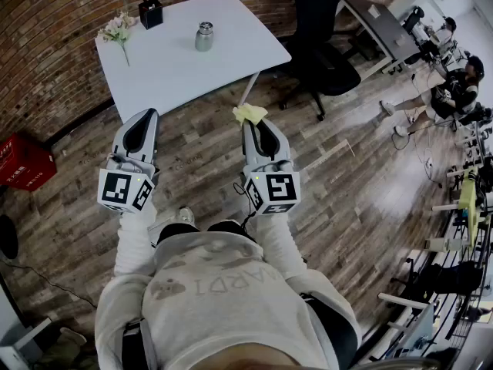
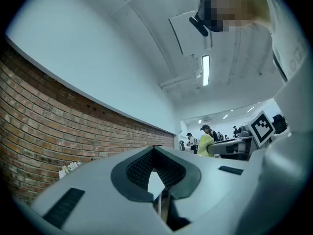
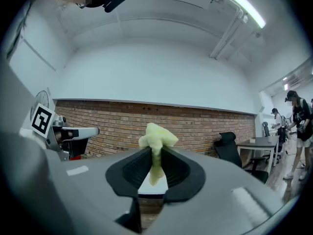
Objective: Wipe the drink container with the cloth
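Observation:
A small metal drink container (image 1: 204,36) stands upright on the white table (image 1: 173,72), well ahead of both grippers. My right gripper (image 1: 253,123) is shut on a crumpled yellow-green cloth (image 1: 249,113), which sticks up between the jaws (image 3: 156,137). It hangs in the air short of the table's near edge. My left gripper (image 1: 146,116) is beside it, jaw tips together with nothing between them (image 2: 154,149). The cloth (image 2: 205,144) also shows from the left gripper view. The container is not visible in either gripper view.
Pink flowers (image 1: 117,29) and a black box (image 1: 151,11) sit at the table's far side. A black office chair (image 1: 320,45) stands to the right, a red crate (image 1: 23,160) on the floor to the left. A brick wall (image 1: 46,45) runs behind. People (image 1: 454,91) sit far right.

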`<state>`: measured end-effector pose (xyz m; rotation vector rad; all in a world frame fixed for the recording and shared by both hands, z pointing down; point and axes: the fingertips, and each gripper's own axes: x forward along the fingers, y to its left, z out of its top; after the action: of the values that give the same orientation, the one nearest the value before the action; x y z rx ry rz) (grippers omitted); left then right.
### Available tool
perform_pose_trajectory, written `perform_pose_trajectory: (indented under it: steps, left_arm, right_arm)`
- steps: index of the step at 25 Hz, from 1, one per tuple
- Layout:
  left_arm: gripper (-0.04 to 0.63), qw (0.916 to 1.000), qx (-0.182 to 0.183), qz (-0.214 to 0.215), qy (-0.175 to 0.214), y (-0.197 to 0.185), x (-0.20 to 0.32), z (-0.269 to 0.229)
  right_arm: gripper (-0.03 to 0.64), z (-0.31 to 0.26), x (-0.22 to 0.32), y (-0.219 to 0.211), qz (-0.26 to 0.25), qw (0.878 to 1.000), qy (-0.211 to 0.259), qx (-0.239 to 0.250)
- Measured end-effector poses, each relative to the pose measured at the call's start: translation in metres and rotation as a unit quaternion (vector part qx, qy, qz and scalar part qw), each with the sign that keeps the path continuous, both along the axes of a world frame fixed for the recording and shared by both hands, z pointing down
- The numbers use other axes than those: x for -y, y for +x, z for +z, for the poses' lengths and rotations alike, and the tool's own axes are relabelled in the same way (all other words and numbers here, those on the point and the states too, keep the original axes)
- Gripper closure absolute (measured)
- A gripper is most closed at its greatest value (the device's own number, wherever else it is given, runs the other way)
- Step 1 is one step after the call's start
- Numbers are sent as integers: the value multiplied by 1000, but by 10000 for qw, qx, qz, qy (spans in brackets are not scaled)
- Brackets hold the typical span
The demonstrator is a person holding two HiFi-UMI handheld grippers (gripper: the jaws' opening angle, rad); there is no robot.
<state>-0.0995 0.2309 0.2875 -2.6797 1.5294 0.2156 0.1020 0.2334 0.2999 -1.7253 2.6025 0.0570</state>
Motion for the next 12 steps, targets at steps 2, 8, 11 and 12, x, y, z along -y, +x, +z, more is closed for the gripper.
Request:
perform_pose_trajectory:
  steps: [2,8,11,12]
  left_arm:
    - [594,10000,-18,-3,1,-1,-1,1]
    - [594,10000,10,35,15,-2,-5,5]
    - [594,10000,34,50,24,-1,-4,3]
    - [594,10000,38,51,27,-1,-3,3]
  right_arm:
    - [545,-1,-1,0,5,10000,20,11]
    - [545,1,-3,-2,23,10000,74,47]
    - [545,0,-2,-2,18,10000,80,57]
    - [545,0,0,-2,15,9999,81,63]
